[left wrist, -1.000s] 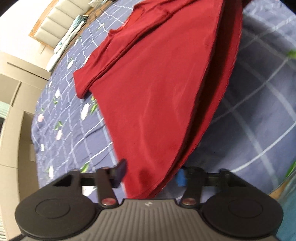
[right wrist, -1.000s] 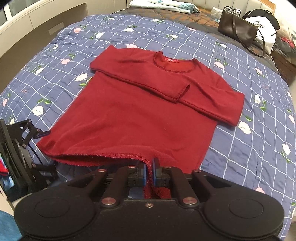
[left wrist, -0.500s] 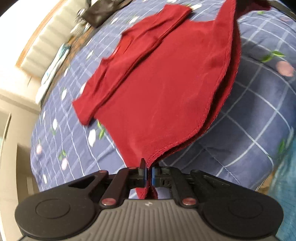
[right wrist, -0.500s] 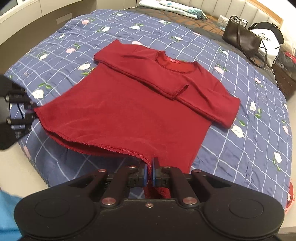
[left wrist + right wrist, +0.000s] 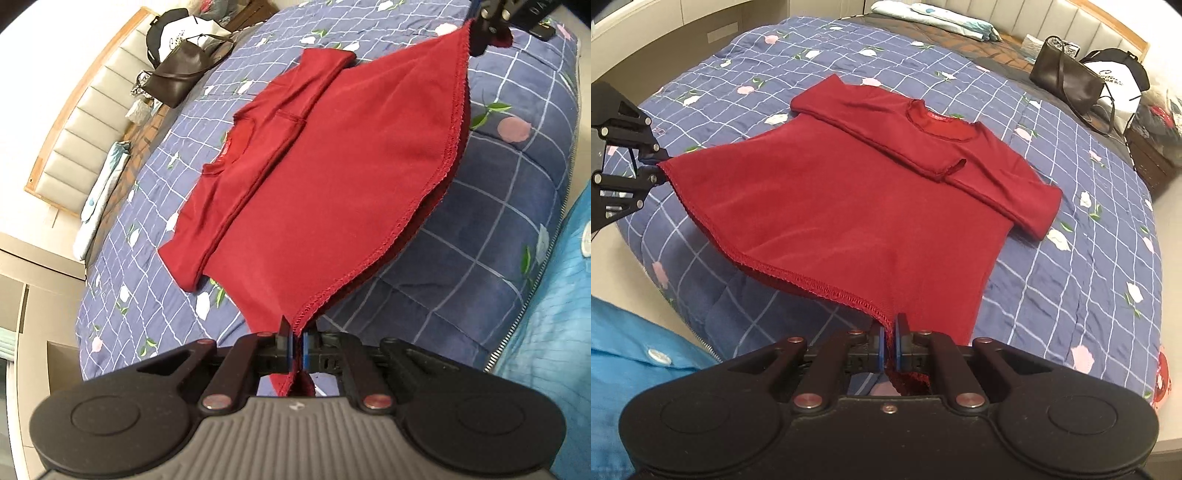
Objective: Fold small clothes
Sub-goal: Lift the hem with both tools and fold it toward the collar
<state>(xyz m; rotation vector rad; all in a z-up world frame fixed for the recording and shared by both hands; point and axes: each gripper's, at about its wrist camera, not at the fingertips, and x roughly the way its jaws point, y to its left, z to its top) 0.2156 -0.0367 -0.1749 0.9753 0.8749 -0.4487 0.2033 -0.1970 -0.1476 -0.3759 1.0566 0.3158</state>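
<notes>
Sweater [image 5: 849, 206], red, long-sleeved, round neck — lies face up on a bed, collar toward the headboard, hem toward the near edge. Both sleeves are folded across the chest, one cuff ending just below the collar. The upper body lies flat on the quilt; the hem is raised off it and stretched between the two grippers, sagging in a shallow curve in the middle, the stitched edge showing.

Left gripper [image 5: 295, 349]: jaws closed on one hem corner, red cloth pinched between the blue pads and a short tail of it hanging behind them. In the right wrist view the same gripper [image 5: 655, 166] sits at the far left, clamped on the corner of the hem.

Right gripper [image 5: 889, 349]: jaws closed on the other hem corner, cloth bunched behind the pads. In the left wrist view it [image 5: 480, 35] appears at the top right, nipping the hem's far end.

Quilt [image 5: 1052, 295]: blue, white grid lines, pink and white flowers with green leaves.

Handbag [image 5: 1067, 79]: dark brown, long strap, on the bed near the headboard [image 5: 77, 122], which is padded in pale panels with a wooden frame.

Tote [image 5: 1115, 88]: white and black, just behind the handbag.

Shirt [image 5: 635, 373]: bright blue, one white button, worn by the person — near edge of both views.
</notes>
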